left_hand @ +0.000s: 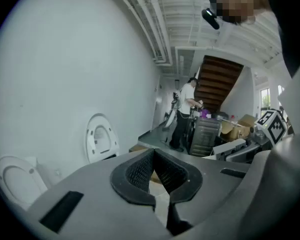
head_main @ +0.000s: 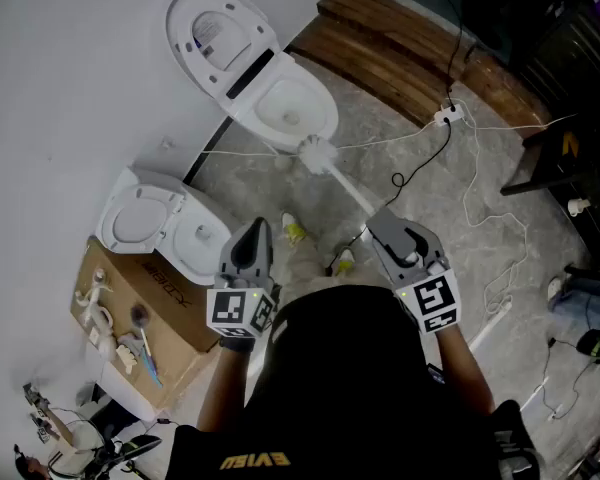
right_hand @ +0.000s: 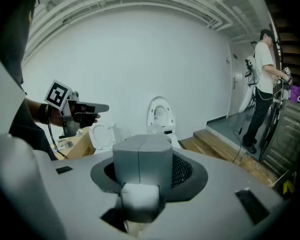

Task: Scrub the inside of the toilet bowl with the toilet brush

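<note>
A white toilet (head_main: 280,108) stands against the wall with its lid raised; its bowl looks empty. The toilet brush's white bristle head (head_main: 318,153) sits at the bowl's front rim. Its long white handle (head_main: 350,193) slants back to my right gripper (head_main: 380,223), which is shut on it. In the right gripper view the handle's grey end block (right_hand: 142,156) fills the space between the pads, with the toilet (right_hand: 160,116) beyond. My left gripper (head_main: 257,226) hangs to the left, shut and holding nothing; its pads (left_hand: 140,171) meet at the tips.
A second white toilet (head_main: 165,223) stands beside a cardboard box (head_main: 145,303) at the left. White and black cables and a power strip (head_main: 448,116) lie on the floor to the right. A wooden step (head_main: 410,53) runs behind. A person (right_hand: 262,84) stands far off.
</note>
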